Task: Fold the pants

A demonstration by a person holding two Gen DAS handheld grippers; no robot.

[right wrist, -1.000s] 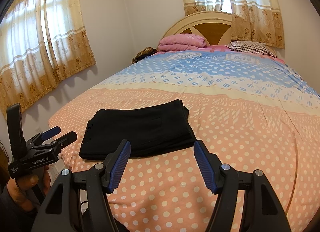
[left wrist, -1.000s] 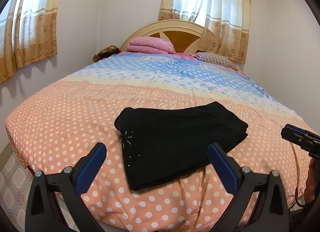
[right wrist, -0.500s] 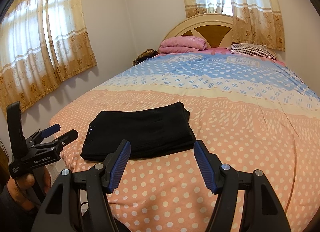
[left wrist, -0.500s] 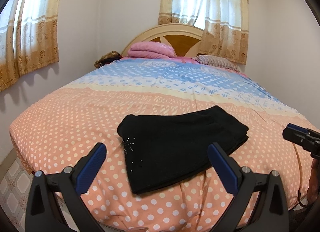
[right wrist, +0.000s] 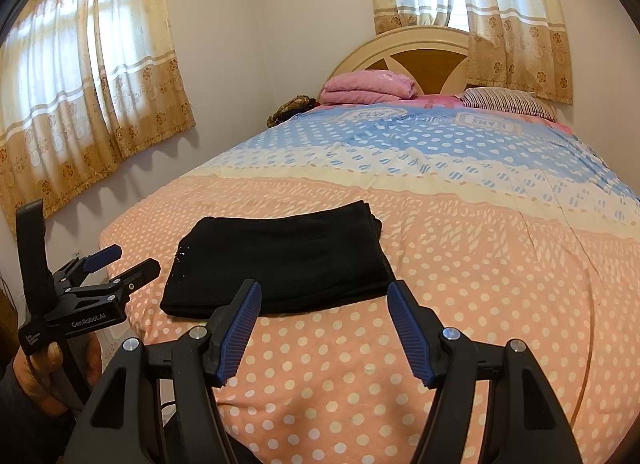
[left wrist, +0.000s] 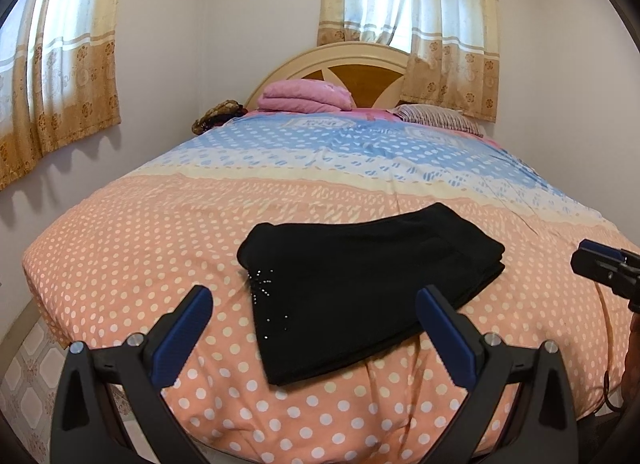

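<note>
Black knit pants (left wrist: 368, 288), already folded into a flat stacked rectangle with a scatter of tiny sparkly studs at one corner, lie on the peach polka-dot bedspread (left wrist: 132, 248) close to the foot edge of the bed. Judging by that tidy bundle, the folding looks all but finished; what is in hand now reads as the stand-off after the last fold, or the pause before one more halving.

Left hand-held gripper (left wrist: 316, 336) hovers clear of the cloth, blue pads spread wide and nothing between them; the pants sit at its twelve o'clock, running off toward one. Right hand-held gripper (right wrist: 324, 328) is released too, jaws apart and empty, with the bundle at its eleven o'clock, just beyond the left pad.

If another fold is wanted, my read is that each gripper needs to pinch every layer at a short end, because the stacked edges at the far right corner could slide apart.

Room to move? Plenty. From the left wrist view, open bedspread runs from twelve through two o'clock up to the folded pink blanket (left wrist: 304, 97) and striped pillow (left wrist: 436, 117) by the headboard. The tight side is six o'clock, where the bundle's near corner sits nearly at the mattress drop, with tiled floor (left wrist: 24, 380) at eight.
</note>
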